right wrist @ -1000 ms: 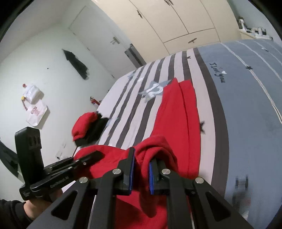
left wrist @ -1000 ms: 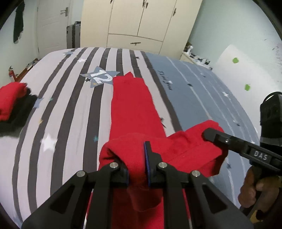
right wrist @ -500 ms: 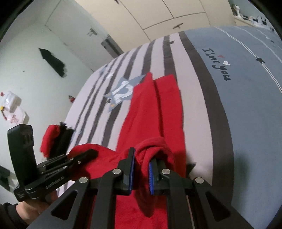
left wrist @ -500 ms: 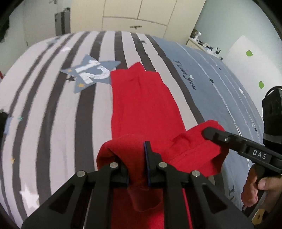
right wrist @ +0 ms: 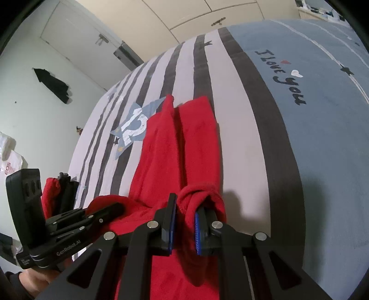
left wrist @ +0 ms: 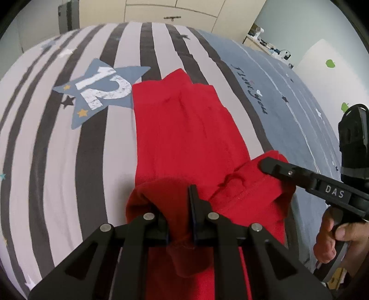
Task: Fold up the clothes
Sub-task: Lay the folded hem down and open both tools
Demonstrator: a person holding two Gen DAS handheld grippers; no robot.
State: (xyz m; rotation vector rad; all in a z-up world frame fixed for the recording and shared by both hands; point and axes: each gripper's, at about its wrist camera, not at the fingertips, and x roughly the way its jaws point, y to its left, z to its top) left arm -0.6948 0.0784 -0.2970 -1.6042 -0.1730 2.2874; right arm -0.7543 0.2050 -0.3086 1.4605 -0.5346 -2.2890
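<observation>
A red garment lies lengthwise on the striped bed, its far end by a blue star patch. Its near edge is lifted above the flat part. My left gripper is shut on the near left corner of that edge. My right gripper is shut on the near right corner; it also shows at the right in the left wrist view. The left gripper appears at lower left in the right wrist view. The garment runs away from both grippers.
The bed has grey and white stripes on the left and plain blue on the right. A red and black clothes pile sits at the bed's left edge. Cupboards and a door stand beyond the bed.
Both grippers have carried the lifted red edge forward over the garment toward its far end. The star patch and far end now look closer. Both grips are unchanged.
</observation>
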